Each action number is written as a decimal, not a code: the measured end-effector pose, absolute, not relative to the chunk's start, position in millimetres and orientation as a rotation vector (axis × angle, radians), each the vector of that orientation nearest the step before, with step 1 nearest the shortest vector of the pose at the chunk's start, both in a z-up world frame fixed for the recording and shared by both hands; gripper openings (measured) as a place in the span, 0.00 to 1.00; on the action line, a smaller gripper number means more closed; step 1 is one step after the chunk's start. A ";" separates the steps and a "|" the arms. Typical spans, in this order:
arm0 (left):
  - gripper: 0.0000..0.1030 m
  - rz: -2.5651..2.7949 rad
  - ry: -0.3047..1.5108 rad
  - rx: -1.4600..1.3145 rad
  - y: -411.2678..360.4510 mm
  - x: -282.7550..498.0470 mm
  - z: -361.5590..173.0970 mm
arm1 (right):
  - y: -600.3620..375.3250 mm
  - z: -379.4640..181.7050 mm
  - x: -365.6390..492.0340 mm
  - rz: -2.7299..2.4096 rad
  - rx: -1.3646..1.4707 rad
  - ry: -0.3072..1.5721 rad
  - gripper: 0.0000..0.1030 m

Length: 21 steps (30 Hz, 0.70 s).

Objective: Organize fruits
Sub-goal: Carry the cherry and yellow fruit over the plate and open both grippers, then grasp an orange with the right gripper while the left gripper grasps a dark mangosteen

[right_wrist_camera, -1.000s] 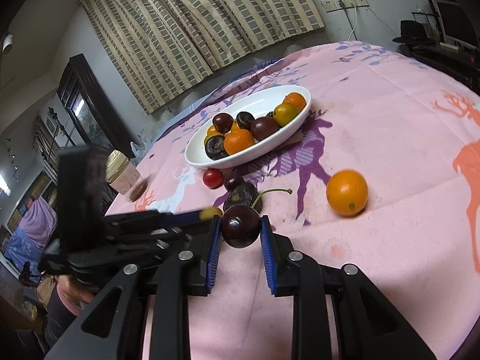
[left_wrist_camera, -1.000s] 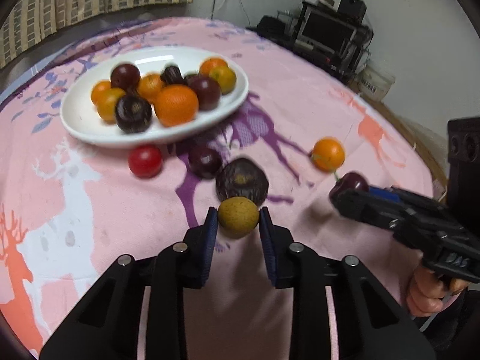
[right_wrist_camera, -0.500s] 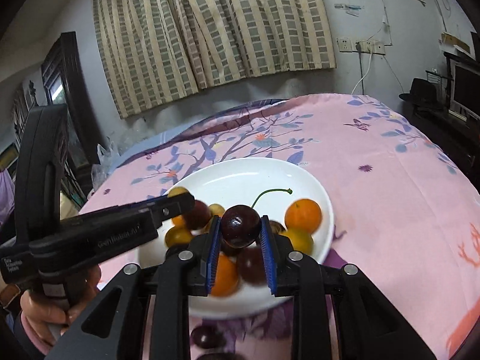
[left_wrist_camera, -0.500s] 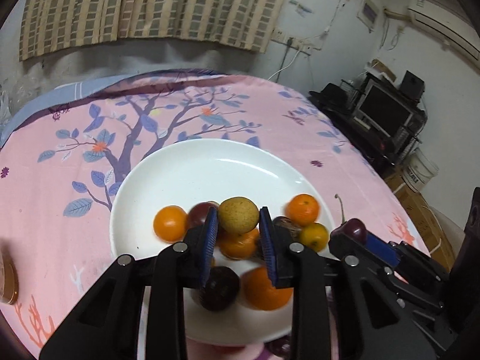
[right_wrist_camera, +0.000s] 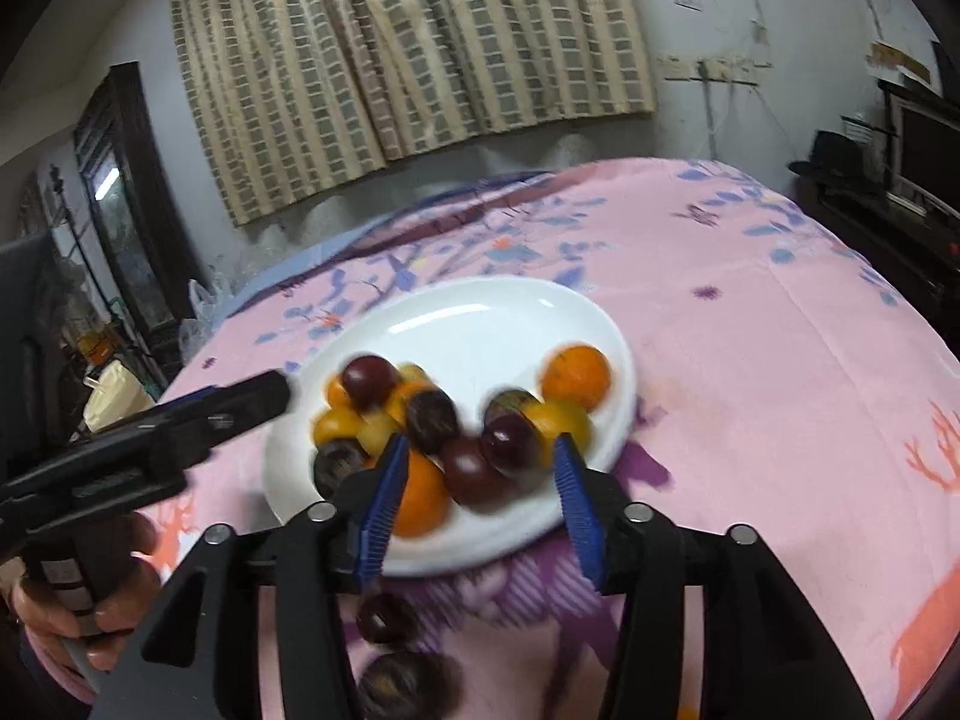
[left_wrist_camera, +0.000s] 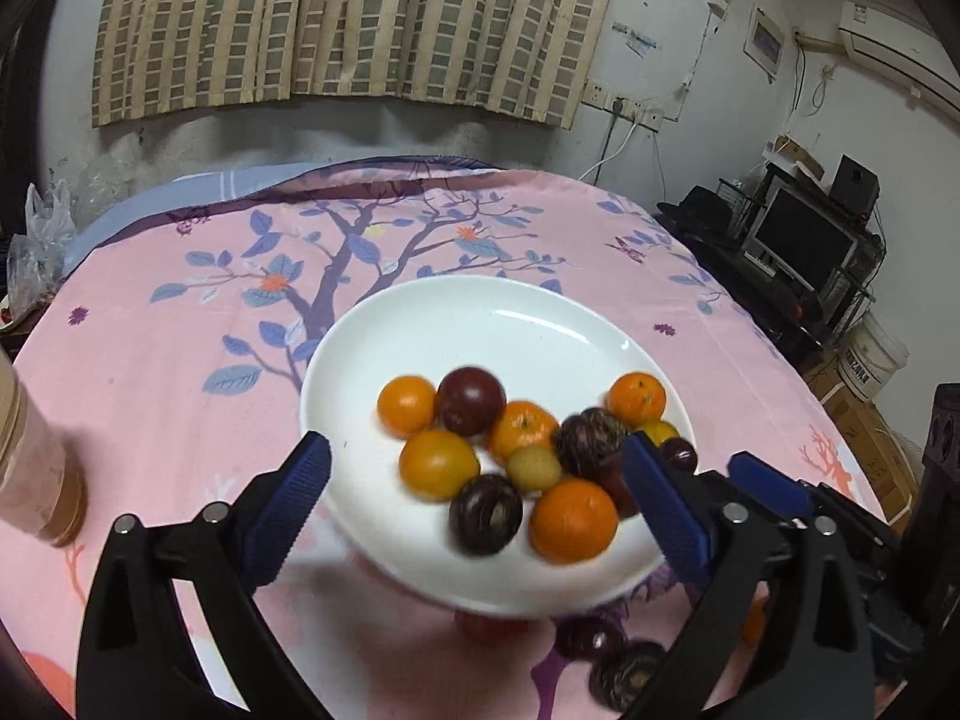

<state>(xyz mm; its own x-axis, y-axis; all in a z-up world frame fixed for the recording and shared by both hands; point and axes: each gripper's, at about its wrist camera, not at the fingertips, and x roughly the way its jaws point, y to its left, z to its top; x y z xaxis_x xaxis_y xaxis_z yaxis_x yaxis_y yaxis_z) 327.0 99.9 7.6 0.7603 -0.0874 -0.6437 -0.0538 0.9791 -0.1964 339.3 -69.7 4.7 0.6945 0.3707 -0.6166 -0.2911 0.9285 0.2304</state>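
A white plate (left_wrist_camera: 522, 324) (right_wrist_camera: 480, 318) on the pink cloth holds several oranges, dark plums and small yellow fruits. My left gripper (left_wrist_camera: 480, 498) is open and empty above the plate's near side; the yellow-brown fruit (left_wrist_camera: 533, 468) lies on the plate among the others. My right gripper (right_wrist_camera: 477, 504) is open and empty over the plate's near edge; the dark cherry (right_wrist_camera: 510, 441) sits on the plate between its fingers. The right gripper's blue finger (left_wrist_camera: 762, 474) shows at the right of the left wrist view. The left gripper (right_wrist_camera: 180, 426) shows at the left of the right wrist view.
Dark fruits lie on the cloth in front of the plate (right_wrist_camera: 384, 618) (left_wrist_camera: 624, 672), with a red one (left_wrist_camera: 492, 630) partly hidden under the plate's rim. A tan jar (left_wrist_camera: 30, 456) stands at the left. A TV stand (left_wrist_camera: 804, 240) is beyond the table's right edge.
Both grippers have opened over the plate. The yellow-brown fruit has dropped from the left one and the cherry from the right one onto the plate.
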 end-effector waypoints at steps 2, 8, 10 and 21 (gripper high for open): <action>0.95 0.009 0.720 -0.198 101.7 318.1 0.7 | -80.3 -0.2 328.8 0.341 0.115 0.717 0.53; 0.95 0.092 0.765 -0.181 117.1 299.7 -12.7 | -113.1 -12.3 293.1 0.260 0.083 0.697 0.57; 0.95 0.095 0.764 -0.209 123.3 294.2 -12.3 | -126.5 -11.3 284.3 0.264 0.109 0.695 0.61; 0.95 0.090 0.766 -0.180 119.2 282.5 -13.6 | -127.5 -24.8 265.5 0.265 -0.094 0.884 0.64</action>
